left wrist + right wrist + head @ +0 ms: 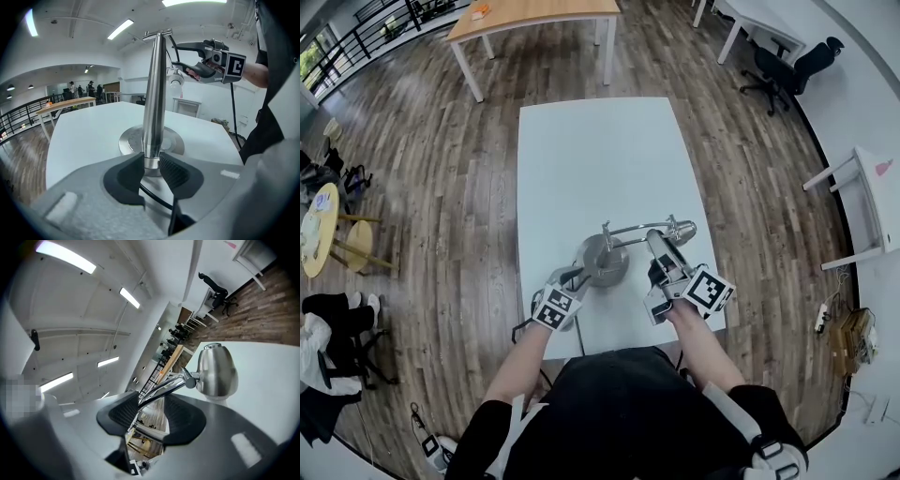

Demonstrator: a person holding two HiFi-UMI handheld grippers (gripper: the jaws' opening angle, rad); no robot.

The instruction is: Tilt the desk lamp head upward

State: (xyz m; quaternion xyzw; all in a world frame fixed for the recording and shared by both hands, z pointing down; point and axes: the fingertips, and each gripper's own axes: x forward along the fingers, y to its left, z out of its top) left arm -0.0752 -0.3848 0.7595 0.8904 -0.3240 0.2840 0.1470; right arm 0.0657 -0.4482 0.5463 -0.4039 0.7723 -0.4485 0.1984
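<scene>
A brushed-steel desk lamp stands on the white table (591, 150), its round base (602, 262) near the front edge. My left gripper (151, 161) is shut on the upright pole (153, 93) just above the base (131, 140); it shows at the base's left in the head view (574, 281). My right gripper (152, 408) is held level and rolled, with the lamp's thin arm rod (161, 387) between its jaws. The rod lies against one pad and the other pad stands clear. The bell-shaped lamp head (215, 371) lies just beyond the fingertips. From above, the right gripper (664, 274) is right behind the lamp head (662, 247).
The lamp's black cord (154, 197) runs under my left gripper toward me. A wooden table (534, 14) stands far behind, an office chair (787, 66) and white desks (872, 187) at the right, a round yellow side table (323, 225) at the left.
</scene>
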